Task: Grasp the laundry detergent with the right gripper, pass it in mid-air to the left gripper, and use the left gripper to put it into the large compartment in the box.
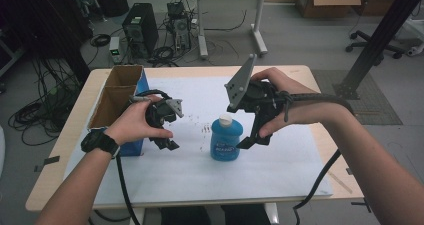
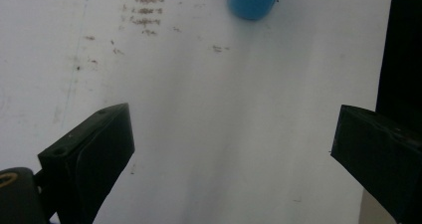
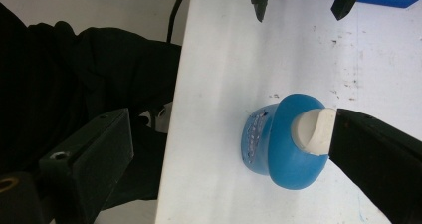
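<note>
Although nothing is gripped yet, the work in hand looks like taking up the blue bottle (image 1: 226, 141), which stands upright near the middle of the white table mat (image 1: 280, 170), well apart from the open cardboard box (image 1: 116, 96) at the mat's left edge. Largest of the tools, the right gripper (image 1: 255, 139) hangs just beside the bottle with its jaws spread wide; in the right gripper view one jaw sits next to the white cap (image 3: 314, 130), whether touching I cannot tell, while the other stands clear over the table's near edge. Across the mat, the left gripper (image 2: 231, 154) is likewise wide apart and holds nothing, the bottle's base just showing ahead of it. Squat and smooth, the bottle is probably rigid plastic, fairly light and a little slippery, so the broad body below the shoulder seems a surer hold than the small cap. Its label print is too blurred to read, and how full it is stays hidden.
</note>
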### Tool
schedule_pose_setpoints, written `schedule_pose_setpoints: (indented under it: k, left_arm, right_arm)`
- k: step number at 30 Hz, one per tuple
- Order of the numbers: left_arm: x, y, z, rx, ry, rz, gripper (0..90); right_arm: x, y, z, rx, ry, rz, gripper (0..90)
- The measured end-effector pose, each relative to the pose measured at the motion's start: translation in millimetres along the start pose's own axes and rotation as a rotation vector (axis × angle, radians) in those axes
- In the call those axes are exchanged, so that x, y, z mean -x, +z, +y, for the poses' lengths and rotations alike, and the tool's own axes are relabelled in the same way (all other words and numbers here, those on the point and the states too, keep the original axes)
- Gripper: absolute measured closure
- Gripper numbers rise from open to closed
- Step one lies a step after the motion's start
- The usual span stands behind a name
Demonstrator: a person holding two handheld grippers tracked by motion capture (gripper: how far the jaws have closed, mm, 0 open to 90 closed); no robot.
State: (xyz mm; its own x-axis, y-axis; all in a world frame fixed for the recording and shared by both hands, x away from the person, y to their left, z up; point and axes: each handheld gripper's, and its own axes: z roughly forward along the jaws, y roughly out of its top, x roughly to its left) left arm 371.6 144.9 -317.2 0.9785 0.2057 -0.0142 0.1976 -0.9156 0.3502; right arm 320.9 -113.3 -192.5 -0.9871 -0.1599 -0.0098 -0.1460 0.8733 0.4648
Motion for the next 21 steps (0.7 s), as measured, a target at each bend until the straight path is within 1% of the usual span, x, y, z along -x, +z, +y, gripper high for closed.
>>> schedule_pose_setpoints:
  k: [8,14,15,21]
  left_arm:
    - [0.6,-1.9,-1.2,0.014,-0.003,-0.003,3.6]
    - [-0.7,-3.5,-2.6,0.019,-0.013,0.003,3.5]
    - [-0.5,-3.7,-2.9,0.02,-0.014,0.001,3.5]
    - [0.6,-4.9,-2.2,0.024,-0.017,-0.002,3.5]
  right_arm:
    - [0.9,0.3,-0.4,0.007,-0.002,-0.006,3.6]
    - [2.7,-3.3,0.3,0.027,-0.014,-0.006,3.7]
    - [4.0,-5.7,-0.2,0.041,-0.014,-0.018,3.5]
    - [7.2,-13.5,-4.9,0.09,-0.023,-0.034,3.5]
